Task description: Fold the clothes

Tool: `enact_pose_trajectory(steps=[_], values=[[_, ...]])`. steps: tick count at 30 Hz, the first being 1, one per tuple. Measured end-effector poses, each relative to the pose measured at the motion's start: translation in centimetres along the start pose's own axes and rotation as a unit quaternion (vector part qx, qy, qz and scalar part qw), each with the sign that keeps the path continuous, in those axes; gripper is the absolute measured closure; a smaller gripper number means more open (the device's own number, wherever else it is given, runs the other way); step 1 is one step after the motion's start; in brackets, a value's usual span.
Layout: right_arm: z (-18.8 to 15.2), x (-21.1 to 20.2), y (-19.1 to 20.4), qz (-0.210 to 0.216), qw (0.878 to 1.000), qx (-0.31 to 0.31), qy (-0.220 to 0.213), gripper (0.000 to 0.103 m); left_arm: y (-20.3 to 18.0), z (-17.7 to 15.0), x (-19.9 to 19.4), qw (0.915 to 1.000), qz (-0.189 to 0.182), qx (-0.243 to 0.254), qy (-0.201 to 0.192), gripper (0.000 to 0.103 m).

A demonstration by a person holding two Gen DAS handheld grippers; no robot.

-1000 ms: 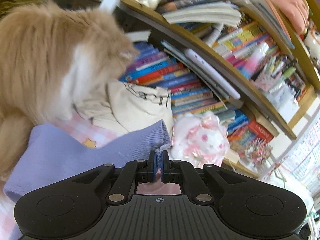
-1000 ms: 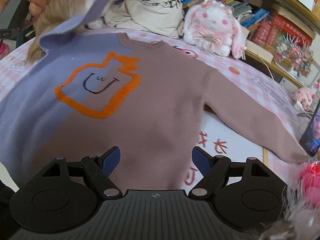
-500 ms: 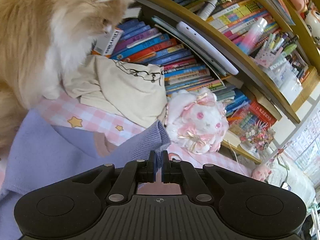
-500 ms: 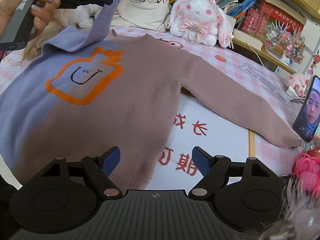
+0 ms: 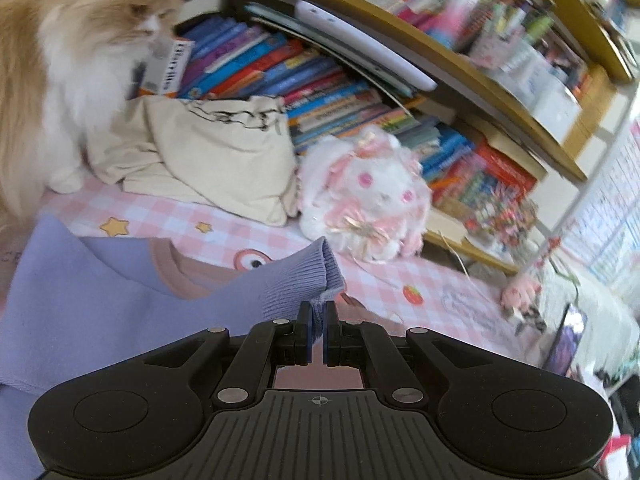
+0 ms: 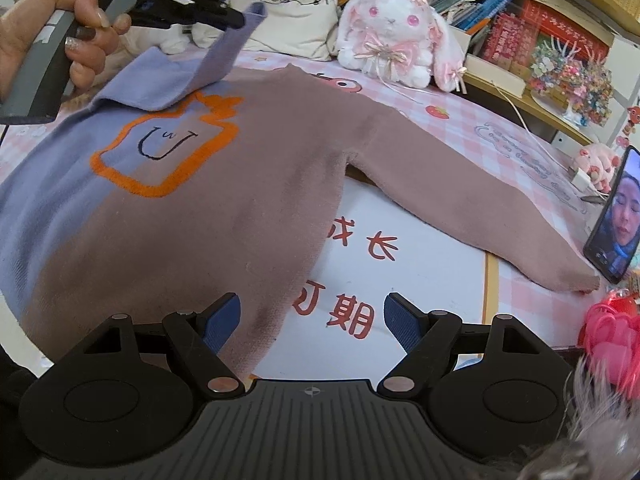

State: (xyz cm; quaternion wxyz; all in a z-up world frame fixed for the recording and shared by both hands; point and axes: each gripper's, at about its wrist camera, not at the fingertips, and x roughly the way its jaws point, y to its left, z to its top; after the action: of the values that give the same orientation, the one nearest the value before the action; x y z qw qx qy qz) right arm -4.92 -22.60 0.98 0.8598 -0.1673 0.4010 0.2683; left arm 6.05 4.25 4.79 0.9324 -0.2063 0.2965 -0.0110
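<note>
Mostly flat lavender-and-brown sweater [image 6: 208,200], sleeve [image 5: 296,284] lifted.

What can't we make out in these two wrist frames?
- Sweater hem: right wrist view, hidden behind the right gripper body.
- Purple sleeve cuff tip: left wrist view, pinched inside the left gripper.
- Cat: left wrist view, cut by the left edge, blurred.
- Book spines: left wrist view, motion blur, titles unreadable.

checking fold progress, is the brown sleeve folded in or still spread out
Spread out: the brown sleeve lies flat, stretched away from the sweater body toward the phone.
</note>
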Motion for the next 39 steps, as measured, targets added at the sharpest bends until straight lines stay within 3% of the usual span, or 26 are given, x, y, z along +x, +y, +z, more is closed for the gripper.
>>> enact_pose_trajectory(steps=[5, 8, 11, 15, 19, 23, 25, 29, 32, 39], values=[[-0.1, 0.0, -0.1, 0.009, 1.000, -0.011, 0.000, 0.025, -1.0, -0.9, 1.1, 0.9989, 0.017, 0.014, 0.042, 0.092], [-0.2, 0.0, -0.3, 0.011, 1.000, -0.011, 0.001, 0.025, -1.5, -1.6, 0.2, 0.9990, 0.006, 0.024, 0.038, 0.087], [-0.1, 0.4, 0.0, 0.024, 1.000, -0.015, 0.004, 0.025, -2.1, -2.2, -1.6, 0.9978, 0.015, 0.058, 0.029, 0.075], [0.2, 0.7, 1.3, 0.046, 0.998, -0.033, -0.007, 0.025, -1.3, -4.3, -5.5, 0.9891, 0.089, 0.114, 0.027, 0.057], [0.8, 1.1, 2.4, 0.063, 0.997, -0.036, -0.016, 0.025, 1.3, -7.5, -9.5, 0.9686, 0.192, 0.151, 0.049, 0.036], [1.7, 1.6, 3.1, 0.059, 0.998, -0.019, -0.016, 0.025, 4.2, -11.6, -13.2, 0.9468, 0.268, 0.155, 0.087, 0.035], [2.1, 1.9, 3.5, 0.053, 0.998, -0.005, -0.015, 0.025, 5.6, -12.8, -14.7, 0.9426, 0.288, 0.139, 0.096, 0.035], [3.1, 2.2, 4.6, 0.035, 0.999, 0.019, -0.012, 0.025, 8.4, -13.2, -16.5, 0.9434, 0.301, 0.103, 0.094, 0.035], [3.5, 2.1, 5.8, 0.024, 0.999, 0.030, -0.010, 0.025, 9.8, -12.7, -17.2, 0.9496, 0.292, 0.085, 0.077, 0.035], [3.9, 1.8, 9.5, -0.003, 1.000, 0.027, -0.006, 0.025, 12.1, -12.5, -17.7, 0.9569, 0.260, 0.100, 0.083, 0.035]])
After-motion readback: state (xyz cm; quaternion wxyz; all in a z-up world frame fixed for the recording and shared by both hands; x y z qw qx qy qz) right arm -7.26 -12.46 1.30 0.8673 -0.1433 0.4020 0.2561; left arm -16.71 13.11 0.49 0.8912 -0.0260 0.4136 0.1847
